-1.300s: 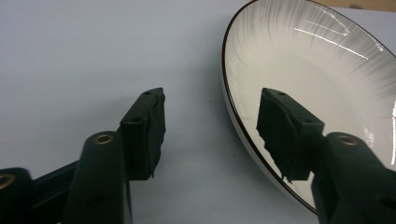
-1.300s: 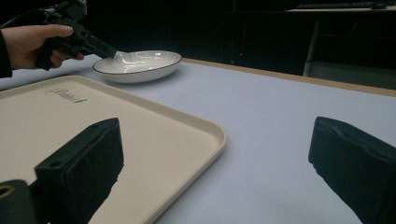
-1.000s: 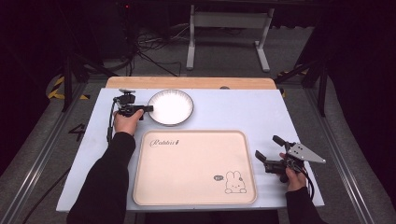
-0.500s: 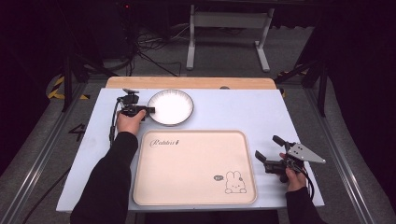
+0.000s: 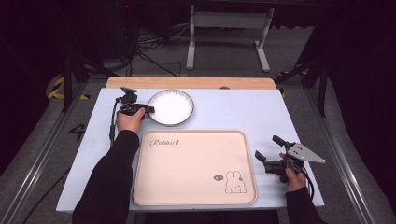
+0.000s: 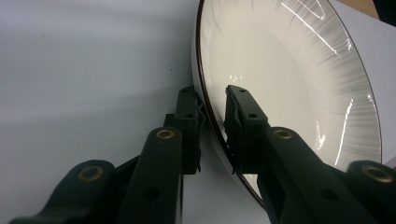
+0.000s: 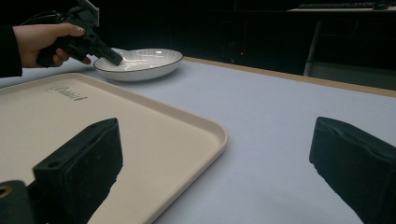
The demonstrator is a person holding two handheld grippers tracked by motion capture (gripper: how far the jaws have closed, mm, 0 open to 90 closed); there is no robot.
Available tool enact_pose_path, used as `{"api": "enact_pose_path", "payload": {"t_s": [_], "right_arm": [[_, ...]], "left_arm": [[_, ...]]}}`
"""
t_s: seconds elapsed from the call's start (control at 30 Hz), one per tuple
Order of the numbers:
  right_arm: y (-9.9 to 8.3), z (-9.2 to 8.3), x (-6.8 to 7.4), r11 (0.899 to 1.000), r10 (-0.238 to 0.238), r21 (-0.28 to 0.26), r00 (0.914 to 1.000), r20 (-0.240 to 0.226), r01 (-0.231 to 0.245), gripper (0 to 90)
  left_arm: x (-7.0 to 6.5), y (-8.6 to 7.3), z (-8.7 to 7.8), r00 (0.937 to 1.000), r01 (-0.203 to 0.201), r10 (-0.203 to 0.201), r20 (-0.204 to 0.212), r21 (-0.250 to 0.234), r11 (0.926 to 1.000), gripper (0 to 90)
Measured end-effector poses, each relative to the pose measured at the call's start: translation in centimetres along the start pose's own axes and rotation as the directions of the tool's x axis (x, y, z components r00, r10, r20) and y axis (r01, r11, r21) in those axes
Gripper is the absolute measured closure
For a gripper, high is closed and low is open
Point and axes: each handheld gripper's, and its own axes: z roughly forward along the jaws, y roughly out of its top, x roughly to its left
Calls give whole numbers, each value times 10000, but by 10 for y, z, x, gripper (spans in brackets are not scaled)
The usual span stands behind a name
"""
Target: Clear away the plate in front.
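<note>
Since the earlier frame, neither hand has shifted, but the left claw (image 5: 148, 109) has just been closing its jaws onto the rim of the white bowl (image 5: 171, 107), upper centre-left of the high view. Left gripper view: 2 pads (image 6: 243, 122) straddle the bowl's near rim, 1 inside, 1 outside, pressing it. Bare table (image 5: 243, 109) lies open right of the bowl; the beige tray (image 5: 194, 168) sits just below it. Lower right, the right claw (image 5: 267, 148) stands wide and holds nothing, just beside the tray's edge.
</note>
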Motion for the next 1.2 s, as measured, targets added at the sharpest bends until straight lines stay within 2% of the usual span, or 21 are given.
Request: {"api": "enact_pose_path", "payload": {"t_s": [0.2,0.3,0.5,0.53,0.63,0.73,0.8,1.03,1.2], "right_arm": [[0,0,0,10000,-1,14,10000,-4,1,32],[0,0,0,10000,2,24,10000,-14,-2,34],[0,0,0,10000,-1,25,10000,-42,1,34],[0,0,0,10000,-11,27,10000,-44,11,34],[0,0,0,10000,-2,21,10000,-76,2,34],[0,0,0,10000,-4,4,10000,-73,4,34],[0,0,0,10000,1,-3,10000,-76,-1,34],[0,-1,-1,10000,-10,-47,10000,-68,10,34],[0,-1,-1,10000,3,-42,10000,-86,-3,34]], "left_arm": [[0,1,0,9989,413,-413,203,-1,9991,790],[-1,1,-1,9974,633,-627,359,-180,9978,810],[-9,4,-6,9957,628,-593,717,-483,9969,837],[-11,6,-8,9969,532,-505,611,-441,9976,834],[-18,8,-13,9970,458,-412,648,-710,9964,831],[-28,10,-17,9988,174,-134,475,-847,9963,824],[-33,13,-20,9981,-60,109,611,-801,9968,814],[-49,17,-32,9975,-590,620,352,-807,9950,809],[-60,19,-41,9948,-911,945,382,-829,9924,809]]}}
